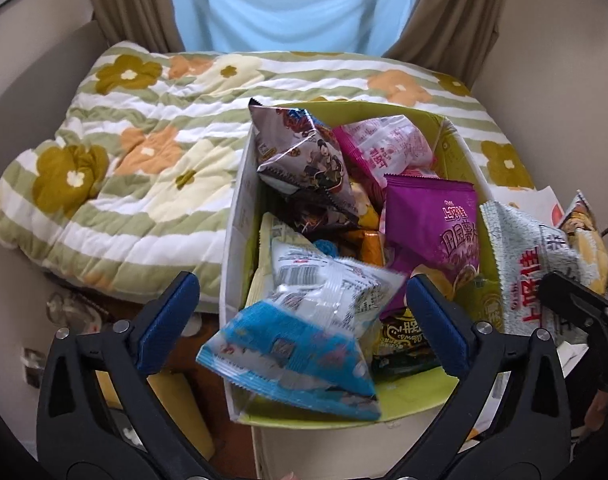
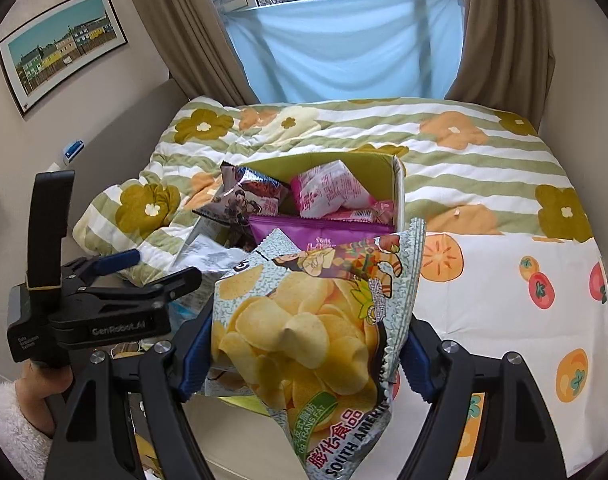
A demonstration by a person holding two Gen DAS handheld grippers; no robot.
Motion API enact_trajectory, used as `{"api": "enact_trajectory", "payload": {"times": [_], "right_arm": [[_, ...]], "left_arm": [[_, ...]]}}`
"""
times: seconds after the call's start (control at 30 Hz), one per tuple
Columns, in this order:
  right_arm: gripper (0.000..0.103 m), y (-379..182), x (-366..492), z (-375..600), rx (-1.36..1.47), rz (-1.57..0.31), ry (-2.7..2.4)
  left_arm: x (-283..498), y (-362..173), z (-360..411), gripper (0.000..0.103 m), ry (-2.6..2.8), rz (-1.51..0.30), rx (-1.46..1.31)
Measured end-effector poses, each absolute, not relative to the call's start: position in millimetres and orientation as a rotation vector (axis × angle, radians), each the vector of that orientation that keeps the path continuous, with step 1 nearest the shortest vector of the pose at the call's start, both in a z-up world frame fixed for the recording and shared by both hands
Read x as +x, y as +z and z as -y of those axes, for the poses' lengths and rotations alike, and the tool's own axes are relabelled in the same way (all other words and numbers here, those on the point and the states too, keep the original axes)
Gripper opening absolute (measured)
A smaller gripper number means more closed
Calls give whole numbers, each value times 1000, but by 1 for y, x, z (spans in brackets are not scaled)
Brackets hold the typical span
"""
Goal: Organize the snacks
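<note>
My right gripper (image 2: 299,360) squeezes a big shiny bag of yellow potato chips (image 2: 304,340), holding it up just beside the green cardboard box (image 1: 456,148) on the flowery bed quilt (image 1: 143,152). My left gripper (image 1: 299,320) has its blue fingers (image 1: 165,320) spread wide, with nothing pinched. A blue and white crinkly snack packet (image 1: 299,344) lies between them, leaning over the box's near wall. The box looks very full already. I think that packet could slide out onto the floor. If I push the chips in hard, other bags may pop out, or the chips may get crushed.
</note>
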State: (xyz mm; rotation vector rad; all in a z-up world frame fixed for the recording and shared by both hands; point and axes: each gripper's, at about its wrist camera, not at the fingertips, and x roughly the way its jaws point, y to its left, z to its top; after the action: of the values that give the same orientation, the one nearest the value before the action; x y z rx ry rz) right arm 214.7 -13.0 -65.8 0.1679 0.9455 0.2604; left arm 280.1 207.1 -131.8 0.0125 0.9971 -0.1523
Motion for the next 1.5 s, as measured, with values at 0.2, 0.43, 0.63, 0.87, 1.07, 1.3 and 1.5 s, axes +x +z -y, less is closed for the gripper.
{"api": "enact_trajectory", "payload": {"times": [0.2,0.43,0.63,0.87,1.07,1.3,1.5], "right_arm": [[74,-72,218,2,107,-933,282],[75,-75,222,-17,-14,-903,293],[102,-84,221,-28,-61,-886,325],[102,-81,206,-14,-44,-841,303],[102,-60,192,5,-11,-808,277],[102,-11,163,39,24,-724,185],[102,26,124,70,54,-678,52]], "left_arm": [[262,-131,-231,102,-128,-1005,-55],[251,-120,-243,102,-93,-974,-90],[244,-120,-243,102,-81,-979,-91],[233,-117,-233,102,-78,-981,-77],[216,-88,-218,102,-85,-923,-47],[185,-38,-195,102,-106,-816,2],[140,0,-170,102,-138,-716,63]]}}
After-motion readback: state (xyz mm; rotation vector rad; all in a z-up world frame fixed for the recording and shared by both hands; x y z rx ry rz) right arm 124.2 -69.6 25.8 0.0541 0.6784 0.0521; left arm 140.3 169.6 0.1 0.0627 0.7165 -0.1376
